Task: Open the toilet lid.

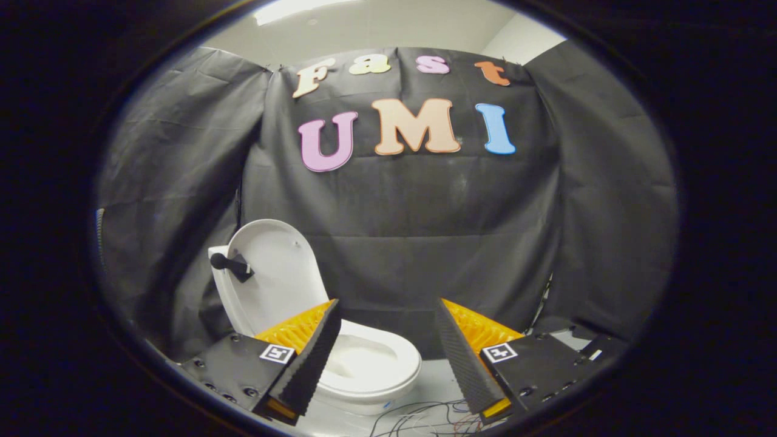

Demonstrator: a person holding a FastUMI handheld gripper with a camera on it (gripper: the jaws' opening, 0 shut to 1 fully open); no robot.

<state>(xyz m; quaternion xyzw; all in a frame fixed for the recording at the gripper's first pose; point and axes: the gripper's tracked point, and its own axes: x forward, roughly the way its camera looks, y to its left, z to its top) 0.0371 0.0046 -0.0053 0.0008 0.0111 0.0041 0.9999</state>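
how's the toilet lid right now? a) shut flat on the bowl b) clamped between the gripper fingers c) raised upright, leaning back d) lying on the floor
c: the toilet lid stands raised behind the open bowl, its black handle on the lid's face, while the hand-held gripper is open with nothing between its fingers, the bowl just beyond them.

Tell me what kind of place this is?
Looks like a staged recording booth, not a real bathroom. Black cloth hangs as the walls behind a white toilet, whose lid stands raised, and loose wires lie on the floor beside it. The gripper is open, holding nothing.
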